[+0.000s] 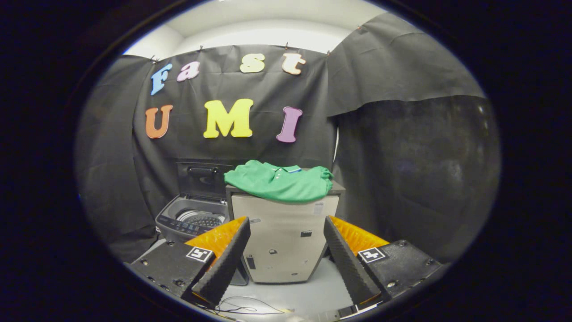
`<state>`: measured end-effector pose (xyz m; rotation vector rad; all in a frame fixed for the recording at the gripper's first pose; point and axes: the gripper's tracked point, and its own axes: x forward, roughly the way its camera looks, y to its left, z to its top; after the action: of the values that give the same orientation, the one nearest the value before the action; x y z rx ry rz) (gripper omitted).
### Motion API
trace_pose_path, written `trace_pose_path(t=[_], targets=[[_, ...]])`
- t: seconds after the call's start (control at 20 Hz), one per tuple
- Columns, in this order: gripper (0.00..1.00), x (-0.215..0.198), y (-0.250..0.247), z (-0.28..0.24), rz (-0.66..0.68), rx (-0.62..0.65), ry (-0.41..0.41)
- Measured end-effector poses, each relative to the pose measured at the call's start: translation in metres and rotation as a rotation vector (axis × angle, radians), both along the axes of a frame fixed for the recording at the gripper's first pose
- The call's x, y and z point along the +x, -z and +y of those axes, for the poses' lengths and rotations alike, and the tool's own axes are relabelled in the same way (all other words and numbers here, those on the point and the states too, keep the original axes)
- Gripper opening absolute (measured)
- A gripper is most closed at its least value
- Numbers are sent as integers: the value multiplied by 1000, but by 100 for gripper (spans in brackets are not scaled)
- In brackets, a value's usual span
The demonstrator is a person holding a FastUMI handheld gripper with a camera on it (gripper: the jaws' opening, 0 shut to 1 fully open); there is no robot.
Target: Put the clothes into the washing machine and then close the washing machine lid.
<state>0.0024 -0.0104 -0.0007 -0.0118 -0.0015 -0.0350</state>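
The gripper (286, 226) is spread wide open, holding nothing. Beyond its fingers a folded green shirt (281, 181) lies on top of a pale cabinet (283, 241). Just beside it stands the washing machine (194, 219), lid (201, 176) raised upright

No readable words or numbers on any object. Gripper (286, 221), fingers spread wide, nothing between them: one square black-and-white coded marker (199, 254) at the base of the left finger, a second marker (372, 255) at the base of the right. Cabinet (286, 250) front: small pale sticker (318, 208) and dark tag (306, 233), too small to read. Washing machine (192, 219) control panel (181, 226): markings illegible.
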Motion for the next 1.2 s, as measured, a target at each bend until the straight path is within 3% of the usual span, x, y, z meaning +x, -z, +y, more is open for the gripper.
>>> trace_pose_path(t=[0.35, 0.7, 0.95, 1.2], targets=[[100, -6, -3, -4, 2, 31, 20], [100, 0, -47, 0, -18, 48, 23], [100, 31, -89, 5, -9, 52, 17], [100, 95, -128, 5, -5, 77, -1]])
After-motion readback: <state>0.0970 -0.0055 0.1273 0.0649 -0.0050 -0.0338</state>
